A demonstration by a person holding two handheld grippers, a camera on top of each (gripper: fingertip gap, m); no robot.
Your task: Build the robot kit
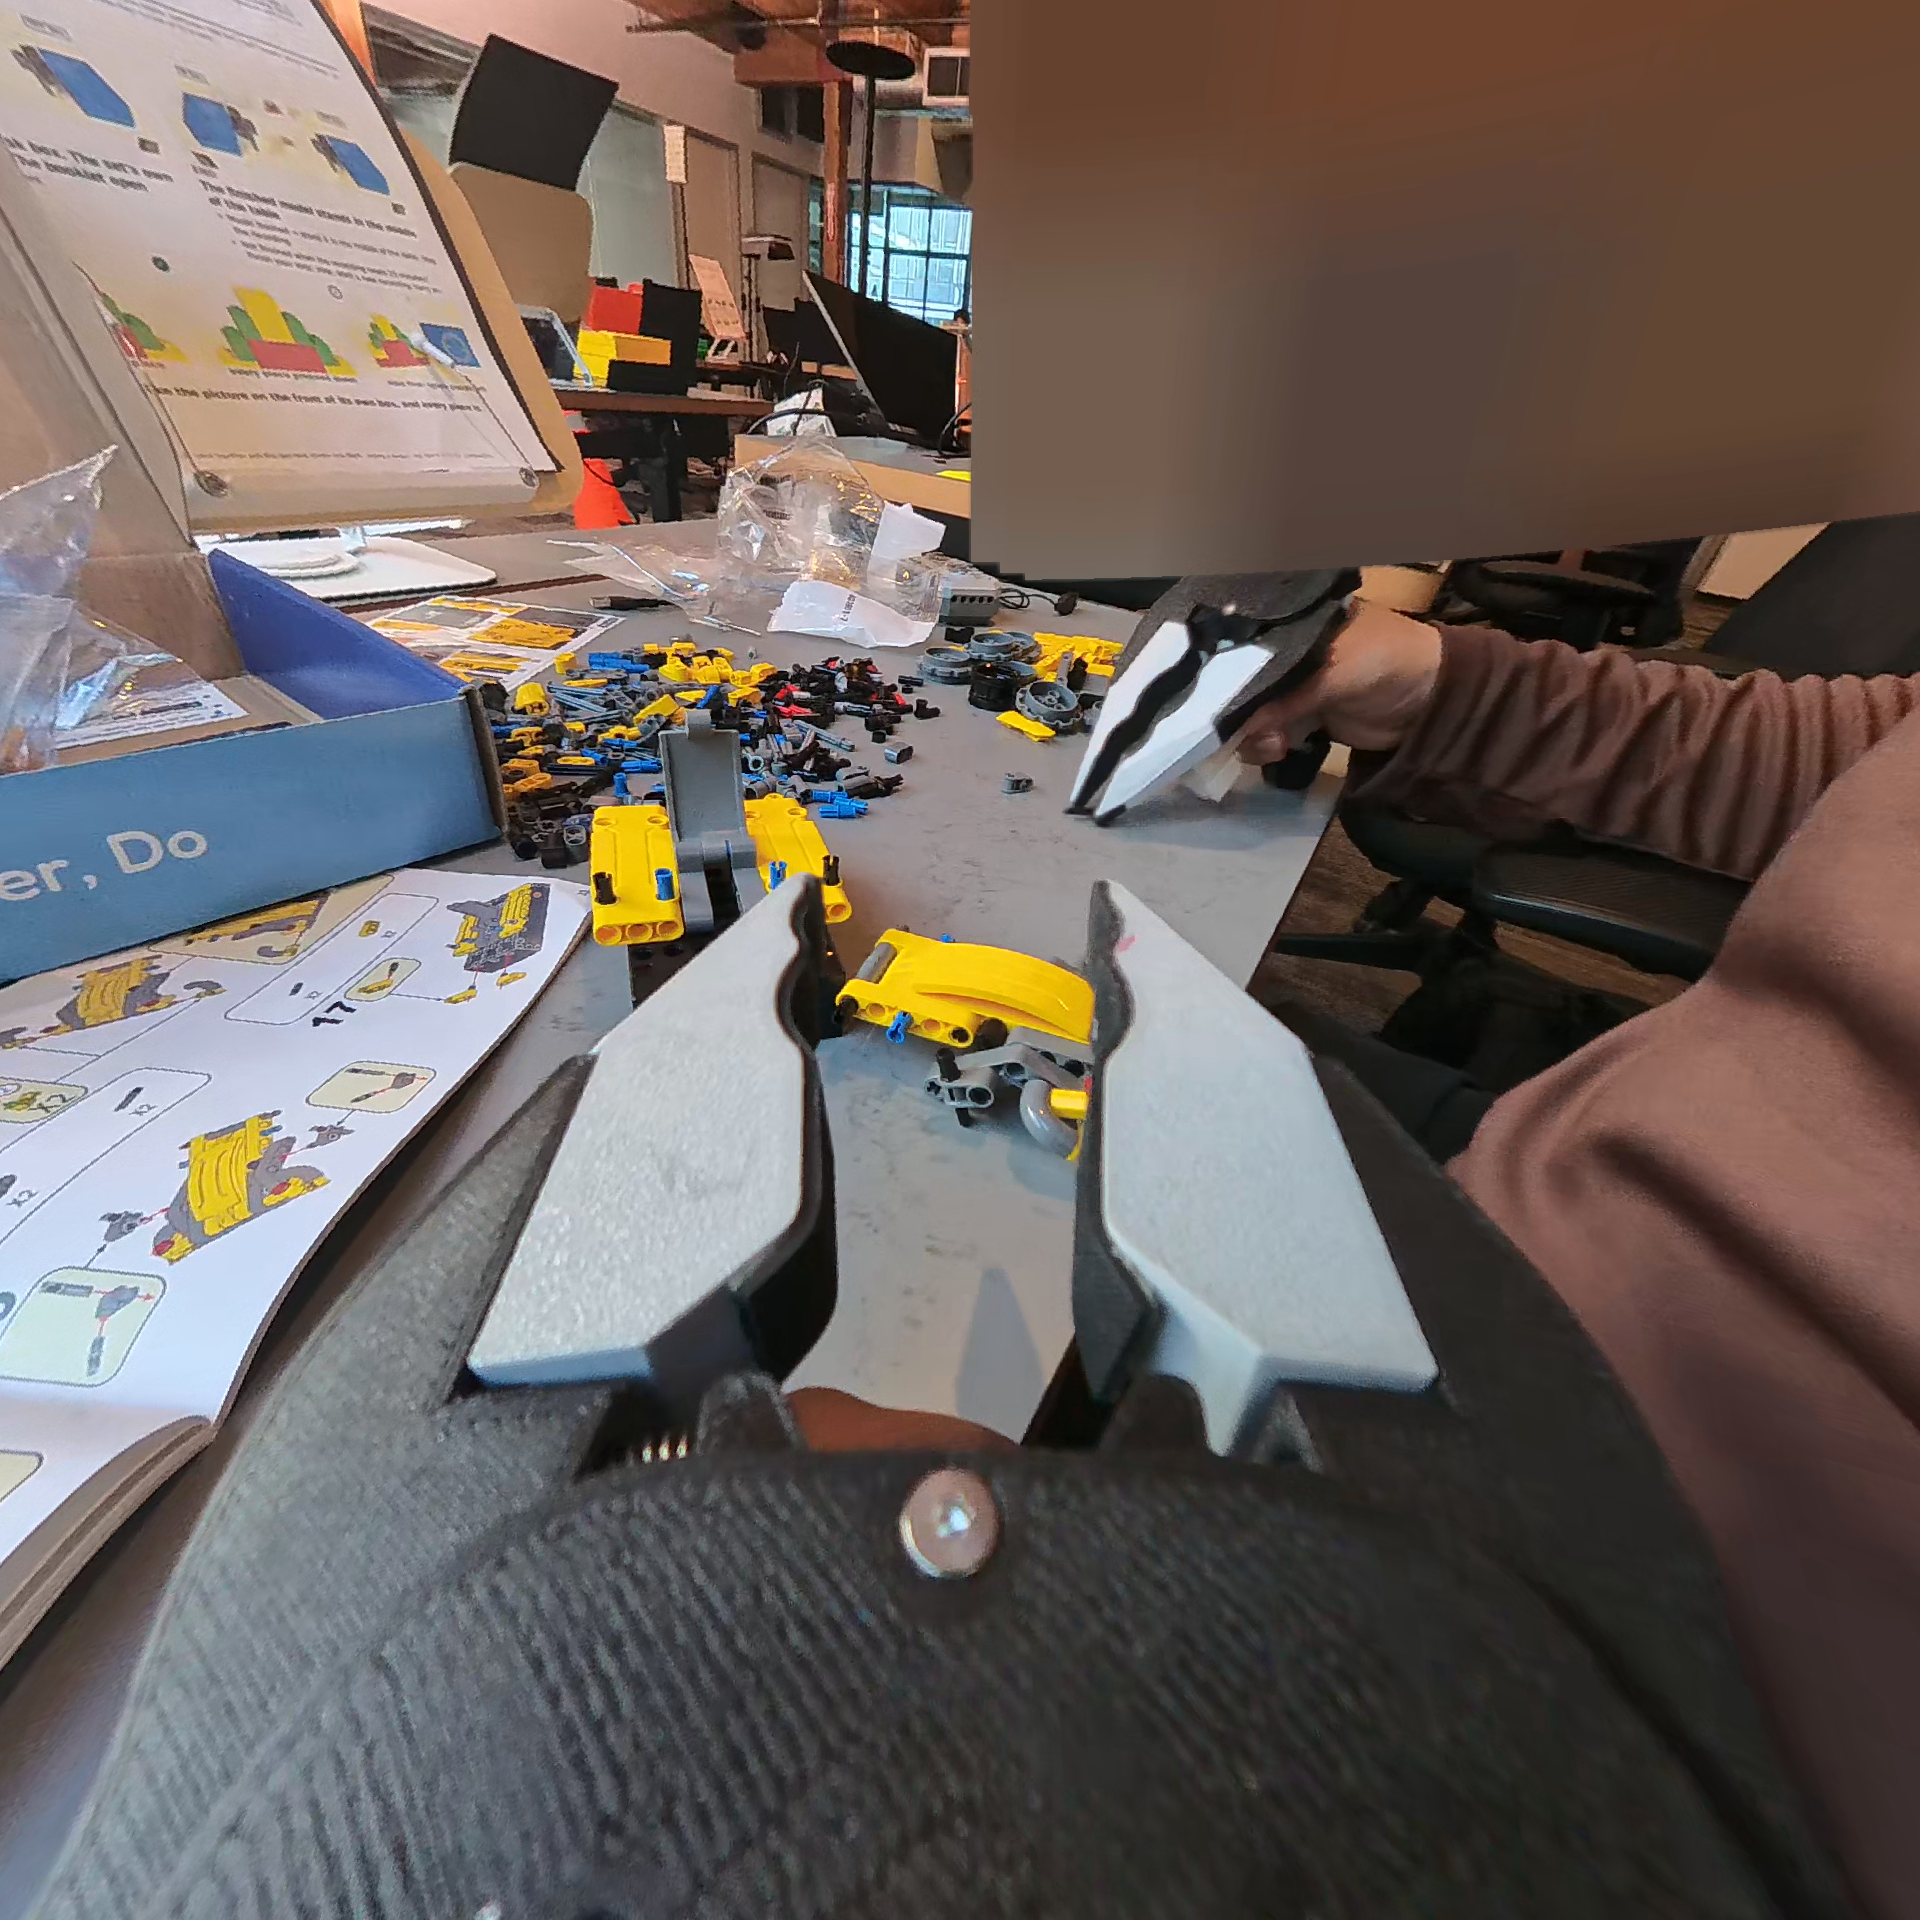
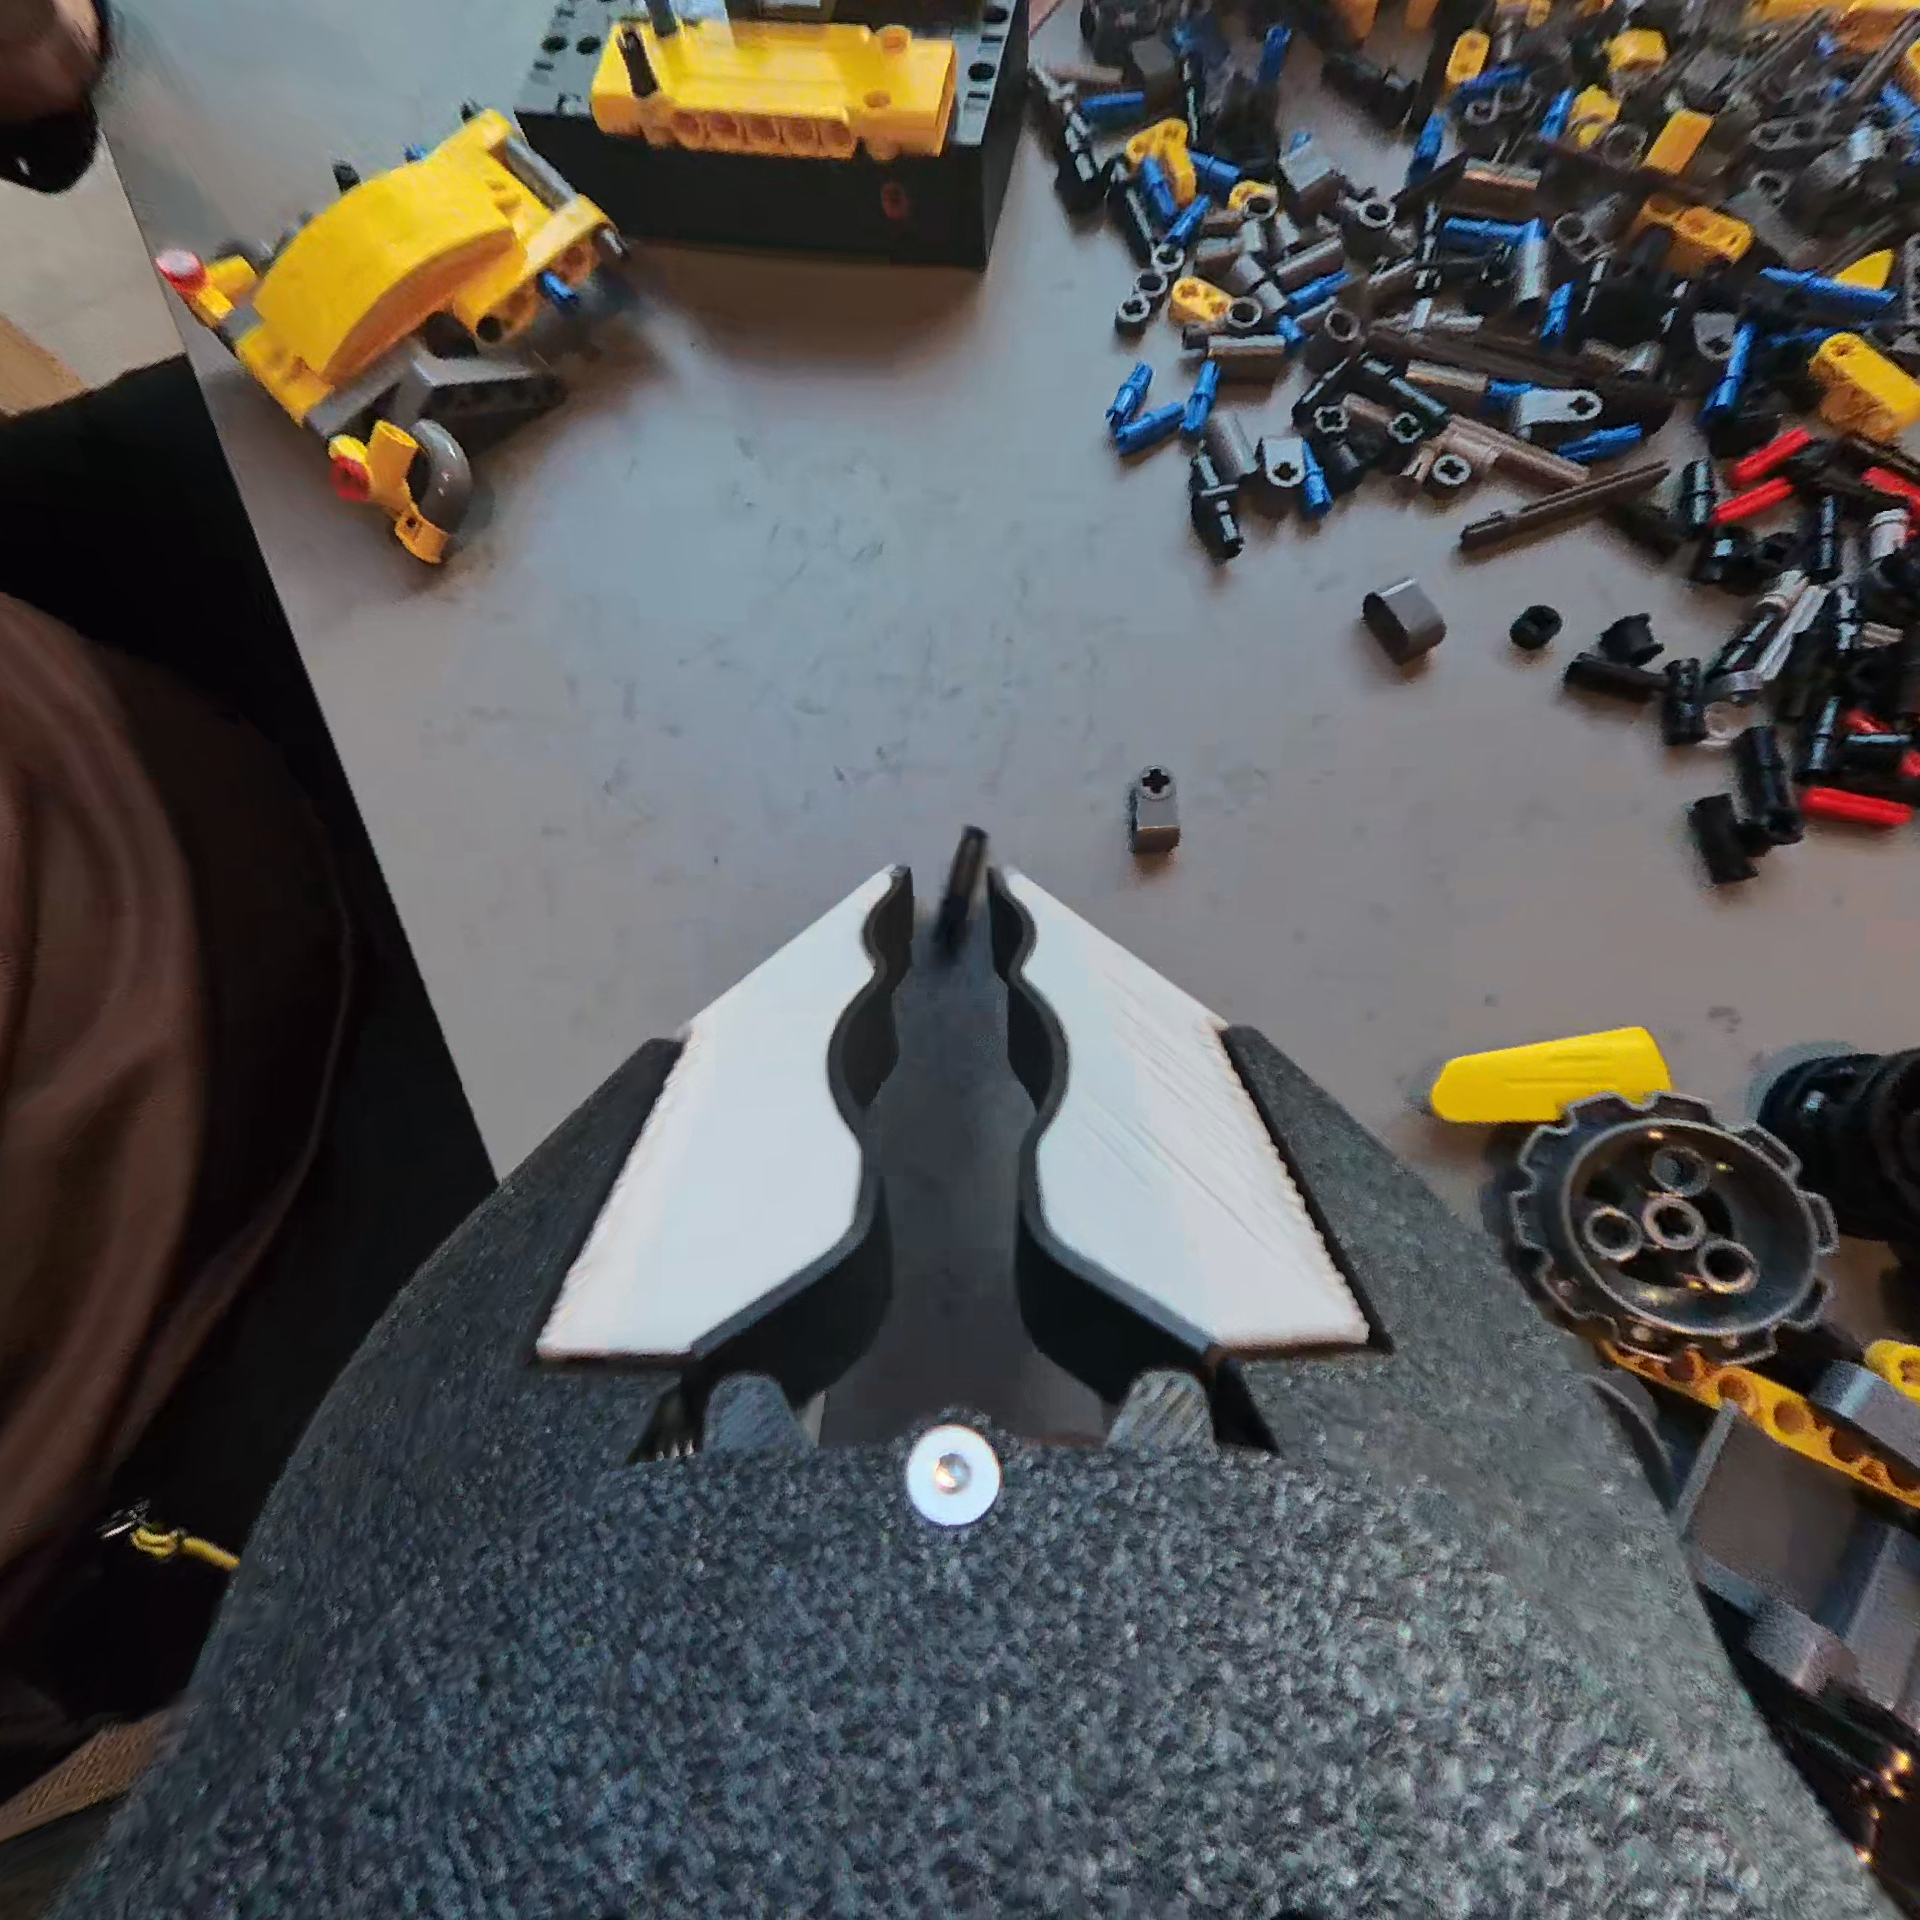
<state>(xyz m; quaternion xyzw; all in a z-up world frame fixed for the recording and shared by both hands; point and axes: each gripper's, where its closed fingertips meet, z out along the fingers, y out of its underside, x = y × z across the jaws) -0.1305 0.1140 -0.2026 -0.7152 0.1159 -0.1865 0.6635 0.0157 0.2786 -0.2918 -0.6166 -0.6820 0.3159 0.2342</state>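
Note:
My left gripper (image 1: 951, 914) is open, its grey fingers low over the grey table (image 1: 935, 1195). A yellow curved sub-assembly (image 1: 966, 997) with grey beams lies just past and between the fingertips, untouched; it also shows in the right wrist view (image 2: 395, 270). My right gripper (image 2: 948, 878), with white fingers, is open by a narrow gap. A small black pin (image 2: 961, 873) stands between its tips with space on both sides. In the left wrist view this gripper (image 1: 1091, 812) points down at the table near the right edge.
A black base block with yellow panels (image 1: 717, 862) (image 2: 769, 156) sits beside a pile of small pieces (image 2: 1507, 312). A grey connector (image 2: 1153, 810) lies near my right tips. A gear wheel (image 2: 1673, 1236), an open booklet (image 1: 208, 1091) and a blue box (image 1: 239, 821) border the area. The tips of one gripper are about 25 cm away from the tips of the other.

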